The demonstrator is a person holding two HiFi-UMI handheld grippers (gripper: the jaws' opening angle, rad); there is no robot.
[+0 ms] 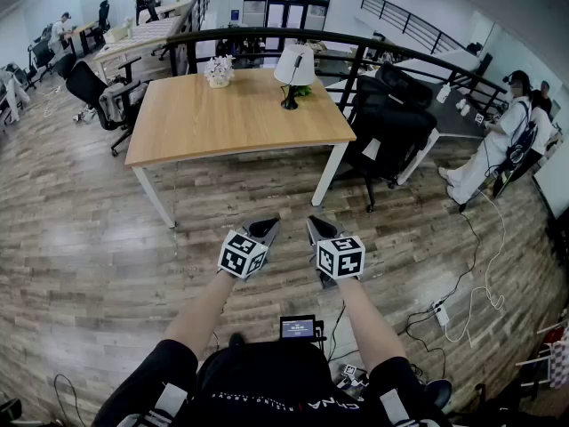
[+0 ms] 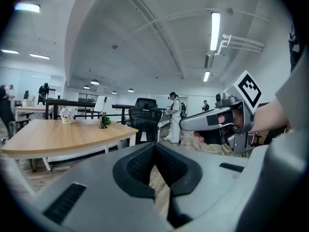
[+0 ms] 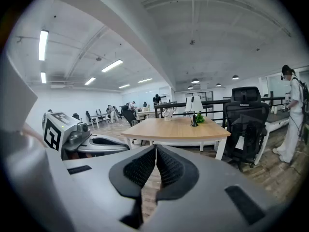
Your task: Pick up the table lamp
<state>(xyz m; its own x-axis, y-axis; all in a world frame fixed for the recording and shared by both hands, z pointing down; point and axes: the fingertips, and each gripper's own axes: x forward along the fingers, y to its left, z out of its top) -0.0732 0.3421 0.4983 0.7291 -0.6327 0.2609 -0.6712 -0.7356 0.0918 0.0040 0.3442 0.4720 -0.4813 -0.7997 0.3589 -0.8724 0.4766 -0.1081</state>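
The left gripper (image 1: 264,229) and right gripper (image 1: 319,229) hover side by side over the wooden floor (image 1: 107,256), each with its jaws pressed together and nothing between them. Beyond them stands a wooden table (image 1: 231,118), with a black office chair (image 1: 391,127) at its right end. The table lamp (image 1: 294,69) stands upright at the table's far right edge, well apart from both grippers. A pot of white flowers (image 1: 219,71) sits to the lamp's left.

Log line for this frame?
phase: pre-grasp | left gripper: jaws shut, empty | right gripper: jaws shut, empty | table lamp: on table, untouched
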